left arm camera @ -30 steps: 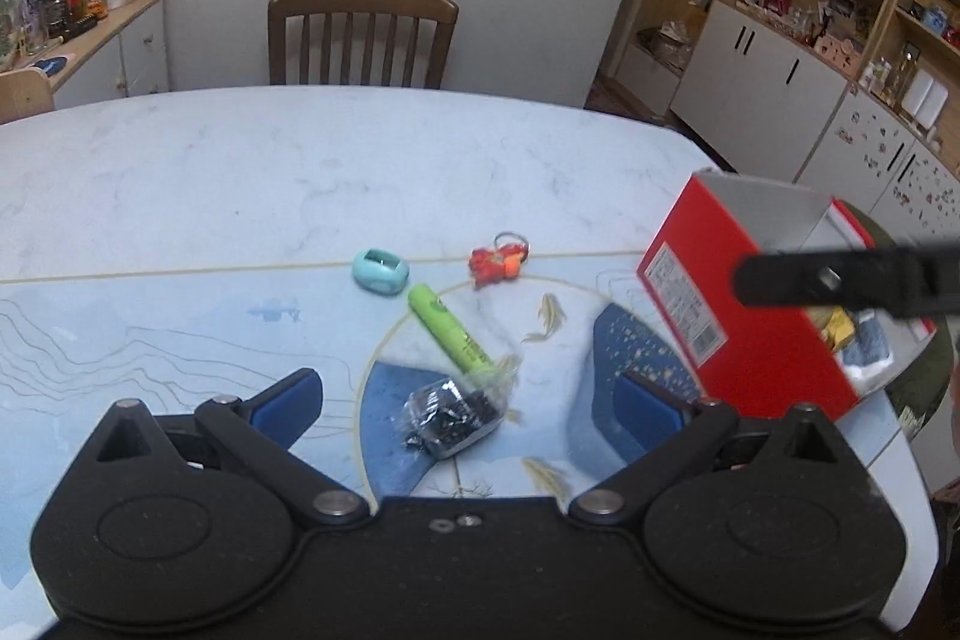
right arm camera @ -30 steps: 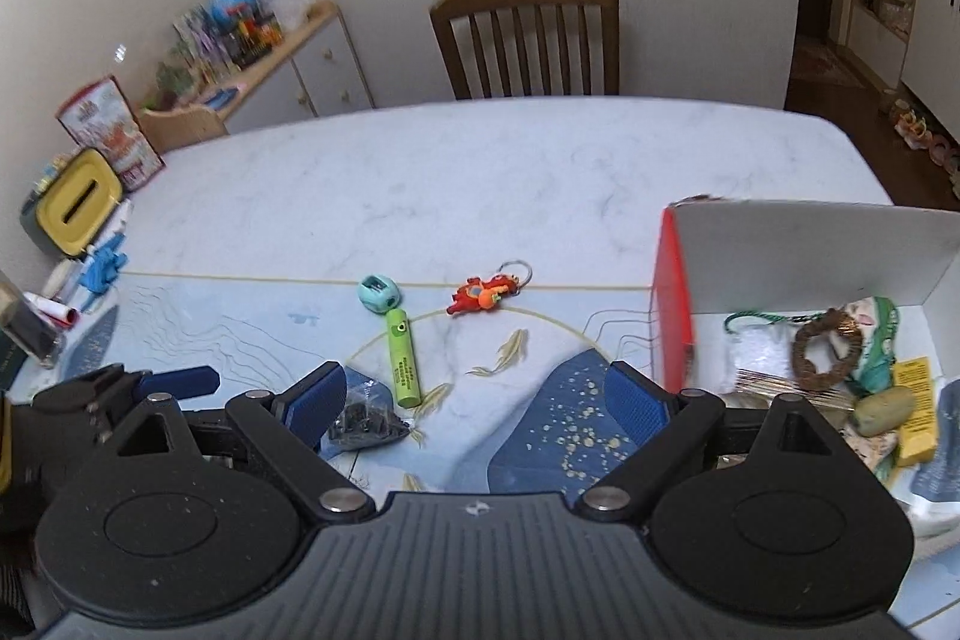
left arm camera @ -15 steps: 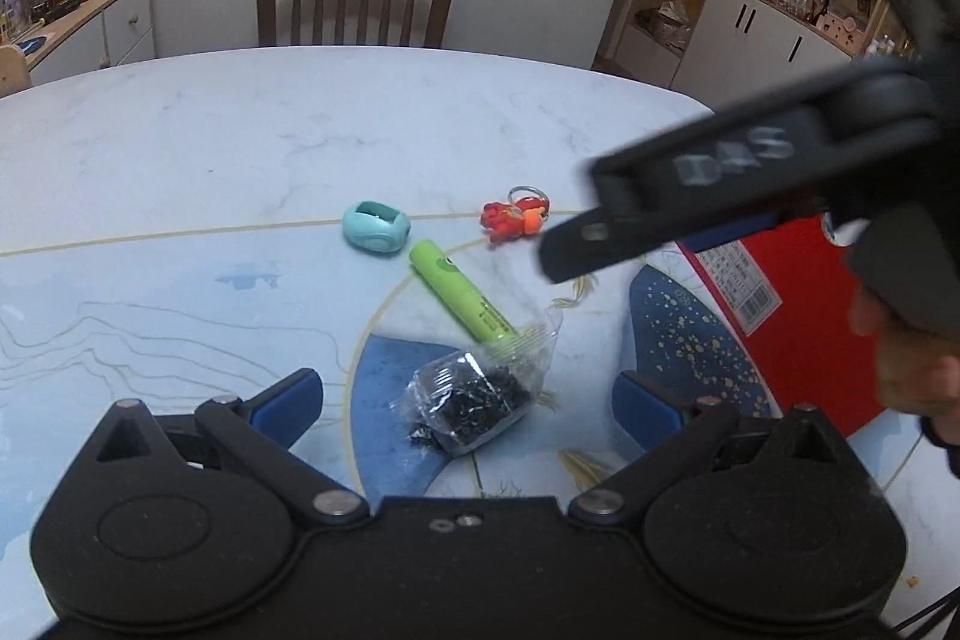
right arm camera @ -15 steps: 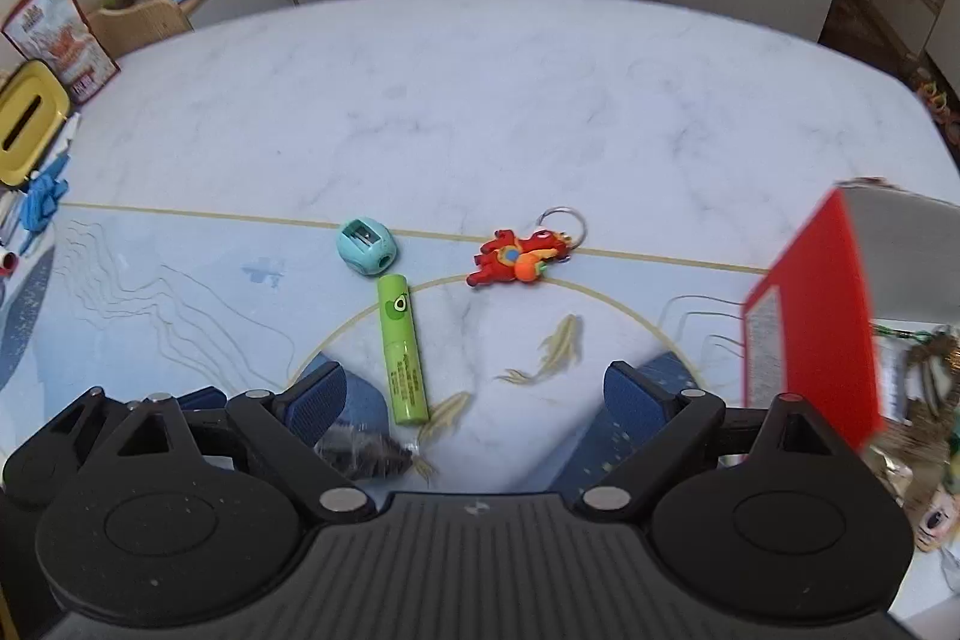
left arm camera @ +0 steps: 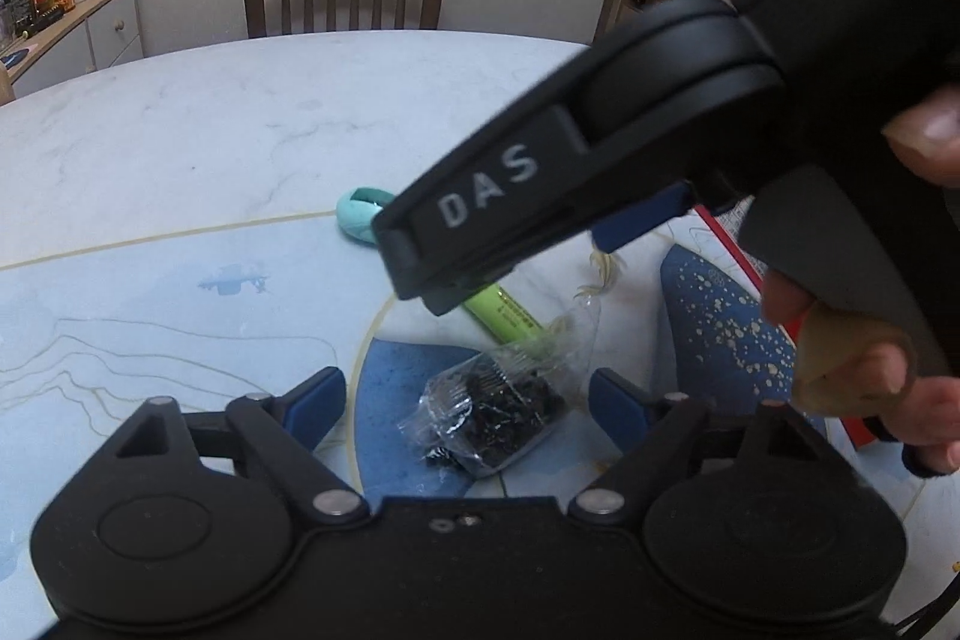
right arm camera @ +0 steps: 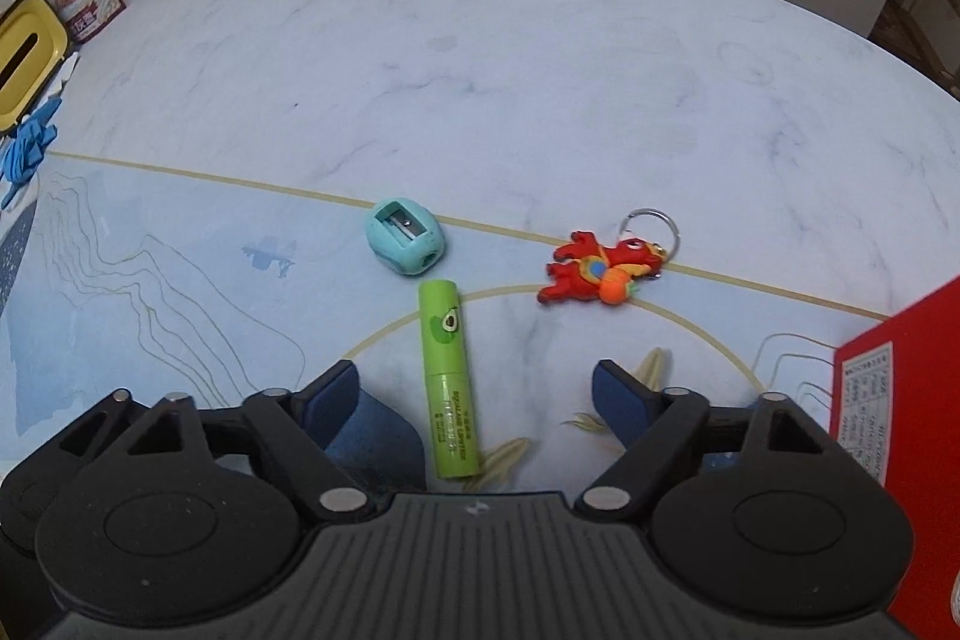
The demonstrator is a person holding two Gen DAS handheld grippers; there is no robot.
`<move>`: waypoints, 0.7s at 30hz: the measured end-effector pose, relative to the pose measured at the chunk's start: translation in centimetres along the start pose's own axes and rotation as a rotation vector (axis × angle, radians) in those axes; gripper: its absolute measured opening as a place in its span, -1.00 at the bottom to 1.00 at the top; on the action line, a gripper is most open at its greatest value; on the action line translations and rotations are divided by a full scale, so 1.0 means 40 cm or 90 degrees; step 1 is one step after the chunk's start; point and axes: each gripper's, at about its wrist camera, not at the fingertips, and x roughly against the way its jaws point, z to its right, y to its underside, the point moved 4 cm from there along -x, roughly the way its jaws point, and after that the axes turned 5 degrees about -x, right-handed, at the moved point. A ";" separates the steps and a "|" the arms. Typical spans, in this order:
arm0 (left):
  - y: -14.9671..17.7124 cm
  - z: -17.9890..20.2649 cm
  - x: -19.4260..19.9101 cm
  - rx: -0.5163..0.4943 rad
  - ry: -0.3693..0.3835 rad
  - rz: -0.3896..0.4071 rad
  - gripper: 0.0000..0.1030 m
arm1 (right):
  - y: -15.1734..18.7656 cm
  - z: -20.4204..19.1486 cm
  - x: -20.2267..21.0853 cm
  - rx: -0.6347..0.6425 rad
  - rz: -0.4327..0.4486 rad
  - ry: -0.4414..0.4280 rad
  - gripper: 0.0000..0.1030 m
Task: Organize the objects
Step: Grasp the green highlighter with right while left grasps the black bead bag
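two spread grippers (left [left arm camera: 467,394], right [right arm camera: 475,391]), one green tube [right arm camera: 449,376], one sharpener [right arm camera: 406,244], one keychain [right arm camera: 600,268], one bag [left arm camera: 489,412]

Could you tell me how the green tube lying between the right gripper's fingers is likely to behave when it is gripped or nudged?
The green tube lies on its side on the smooth table, so a sideways nudge would probably roll it. It looks like rigid plastic, likely stiff and light. Its rounded, glossy wall may slip between the right gripper pads unless squeezed across the middle.
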 end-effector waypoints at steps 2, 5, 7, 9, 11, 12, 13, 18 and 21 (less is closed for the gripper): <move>0.007 0.004 -0.005 -0.002 0.001 -0.002 0.57 | -0.001 -0.009 -0.008 0.010 -0.006 -0.001 0.45; 0.014 0.009 -0.008 -0.002 0.006 -0.005 0.45 | -0.001 -0.019 -0.016 0.021 -0.014 -0.001 0.23; 0.017 0.010 -0.008 -0.004 0.008 -0.002 0.39 | 0.001 -0.025 -0.020 0.028 -0.016 0.000 0.15; 0.019 0.013 -0.008 -0.009 0.008 -0.001 0.29 | 0.002 -0.029 -0.024 0.032 -0.020 0.001 0.01; 0.018 0.015 -0.007 -0.010 0.007 -0.001 0.17 | 0.002 -0.032 -0.026 0.035 -0.023 0.003 -0.09; 0.018 0.015 -0.007 -0.009 0.007 -0.001 0.14 | 0.001 -0.034 -0.026 0.036 -0.023 0.004 -0.17; 0.018 0.015 -0.006 -0.008 0.008 -0.002 0.10 | 0.001 -0.035 -0.027 0.035 -0.024 0.005 -0.19; 0.026 0.024 0.003 -0.016 0.011 -0.006 -0.11 | 0.002 -0.034 -0.023 0.030 -0.017 0.010 -0.37; 0.029 0.029 0.009 -0.021 0.010 -0.013 -0.15 | 0.004 -0.039 -0.021 0.031 -0.016 0.013 -0.54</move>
